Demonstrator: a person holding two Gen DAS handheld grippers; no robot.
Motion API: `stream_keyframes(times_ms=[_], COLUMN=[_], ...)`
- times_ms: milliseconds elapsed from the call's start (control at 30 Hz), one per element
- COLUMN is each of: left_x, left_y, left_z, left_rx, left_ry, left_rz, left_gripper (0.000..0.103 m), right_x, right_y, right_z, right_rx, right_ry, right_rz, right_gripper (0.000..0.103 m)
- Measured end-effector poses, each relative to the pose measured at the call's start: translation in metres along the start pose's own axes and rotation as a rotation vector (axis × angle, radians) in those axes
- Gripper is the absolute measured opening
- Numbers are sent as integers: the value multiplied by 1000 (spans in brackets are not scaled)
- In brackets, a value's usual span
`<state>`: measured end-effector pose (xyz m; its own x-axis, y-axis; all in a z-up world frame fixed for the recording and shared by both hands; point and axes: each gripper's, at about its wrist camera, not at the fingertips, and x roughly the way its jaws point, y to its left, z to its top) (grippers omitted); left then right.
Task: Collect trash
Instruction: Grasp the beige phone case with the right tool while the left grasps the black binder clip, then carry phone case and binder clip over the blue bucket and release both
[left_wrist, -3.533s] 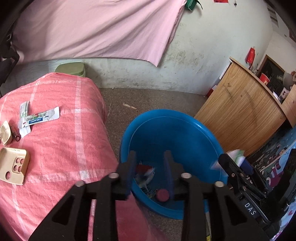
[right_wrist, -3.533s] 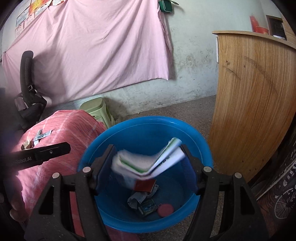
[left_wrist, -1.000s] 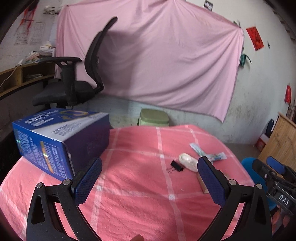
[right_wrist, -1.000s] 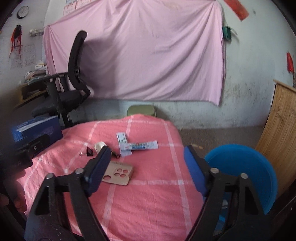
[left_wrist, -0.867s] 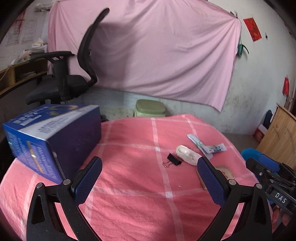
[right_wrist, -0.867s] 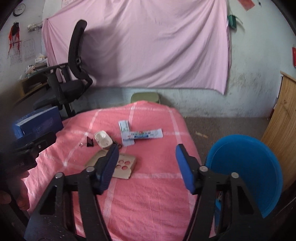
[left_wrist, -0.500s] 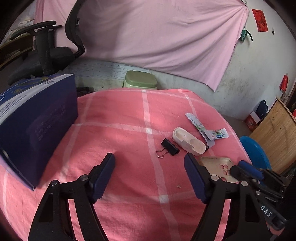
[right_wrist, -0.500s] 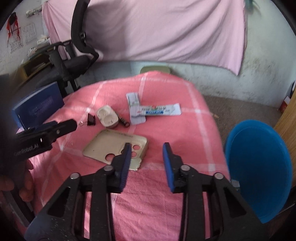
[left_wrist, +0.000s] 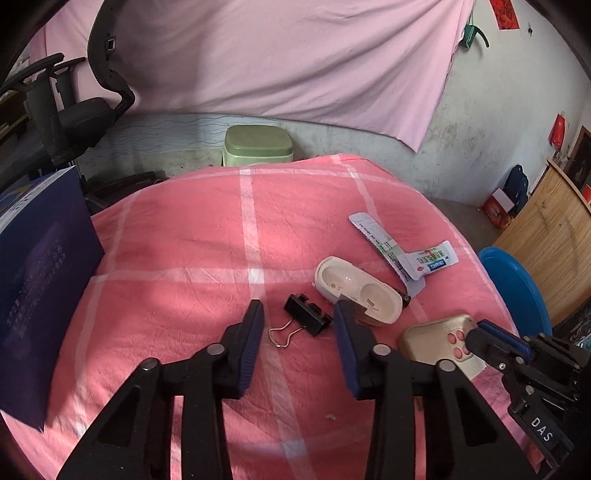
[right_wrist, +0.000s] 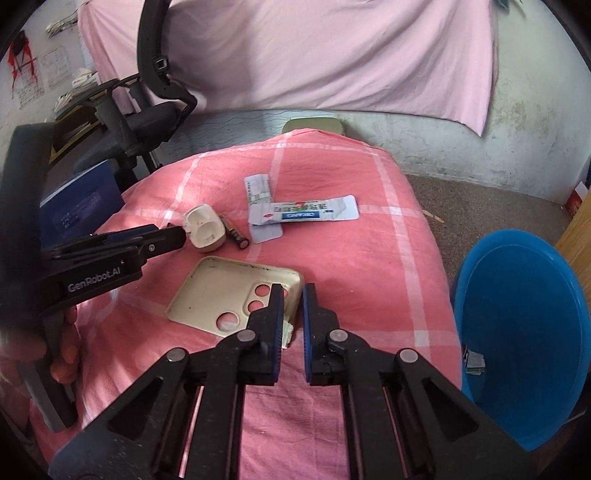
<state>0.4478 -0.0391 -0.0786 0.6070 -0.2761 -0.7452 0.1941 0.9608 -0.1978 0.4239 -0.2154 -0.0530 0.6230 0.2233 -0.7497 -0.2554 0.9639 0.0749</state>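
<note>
On the pink checked cloth (left_wrist: 184, 240) lie a black binder clip (left_wrist: 306, 319), a white oval case (left_wrist: 356, 290) (right_wrist: 205, 229), a flattened toothpaste tube (right_wrist: 304, 213) (left_wrist: 428, 260), a paper strip (left_wrist: 376, 236) and a beige phone case (right_wrist: 232, 293) (left_wrist: 439, 341). My left gripper (left_wrist: 297, 319) is open, its jaws either side of the binder clip. My right gripper (right_wrist: 293, 295) is nearly closed, with a narrow gap, its jaws astride the near right corner of the phone case. A black battery (right_wrist: 234, 233) lies by the oval case.
A blue basin (right_wrist: 524, 332) with some scraps stands on the floor to the right. A dark blue box (left_wrist: 40, 288) stands at the left of the cloth. An office chair (left_wrist: 74, 110), a green stool (left_wrist: 258, 146) and a wooden cabinet (left_wrist: 550, 236) are around.
Both grippers came from the basin to the cloth and lowered. The left jaws narrowed around the binder clip. The right jaws narrowed at the phone case corner.
</note>
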Motion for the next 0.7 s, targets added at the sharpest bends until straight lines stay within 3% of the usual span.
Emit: stream_keyframes(times_ms=[367, 700], left_x=[-8, -51], left_y=[9, 13], left_z=[-5, -21], left_rx=[-37, -79], left_ry=[-30, -160], left_rz=[-59, -84], left_gripper=[26, 25], right_x=[-4, -30], right_y=[6, 19], right_z=[-2, -8], right_rx=[-24, -72], right_ry=[-31, -180], right_rz=[-34, -92], right_gripper=[25, 19])
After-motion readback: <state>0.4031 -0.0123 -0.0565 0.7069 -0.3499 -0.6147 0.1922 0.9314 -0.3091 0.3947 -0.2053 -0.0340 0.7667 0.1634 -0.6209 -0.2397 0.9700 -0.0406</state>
